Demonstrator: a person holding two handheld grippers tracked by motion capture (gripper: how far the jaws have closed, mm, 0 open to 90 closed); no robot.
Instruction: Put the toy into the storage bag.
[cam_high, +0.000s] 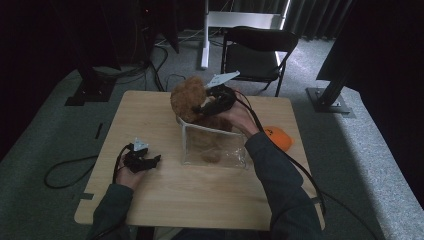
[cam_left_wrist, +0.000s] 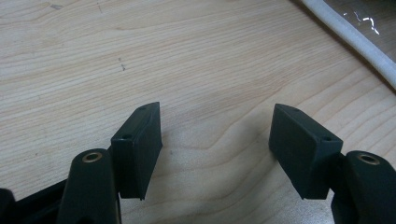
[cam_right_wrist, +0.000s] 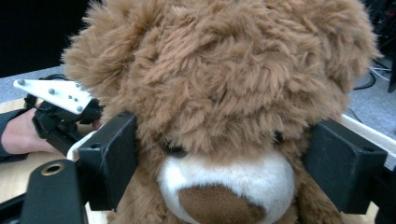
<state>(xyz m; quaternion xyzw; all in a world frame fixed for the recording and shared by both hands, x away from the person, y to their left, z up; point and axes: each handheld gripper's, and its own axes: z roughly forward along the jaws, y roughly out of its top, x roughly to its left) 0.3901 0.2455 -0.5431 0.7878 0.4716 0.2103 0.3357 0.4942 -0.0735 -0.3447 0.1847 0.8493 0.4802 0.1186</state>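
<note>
A brown teddy bear (cam_high: 187, 95) stands with its lower body inside a clear plastic bag (cam_high: 215, 147) at the middle of the wooden table (cam_high: 165, 200). My right gripper (cam_high: 210, 102) is at the bear's head. In the right gripper view the bear (cam_right_wrist: 224, 84) faces the camera and my right gripper (cam_right_wrist: 224, 149) presses a black jaw into the fur on each cheek. My left gripper (cam_high: 150, 161) rests on the table to the left of the bag. Its jaws stand wide apart over bare wood in the left gripper view (cam_left_wrist: 217, 140), open with nothing between them.
An orange ball-like toy (cam_high: 277, 137) lies at the table's right edge, behind the right forearm. A black folding chair (cam_high: 257, 50) stands beyond the far edge. The bag's white rim (cam_left_wrist: 355, 39) runs across the top right of the left gripper view.
</note>
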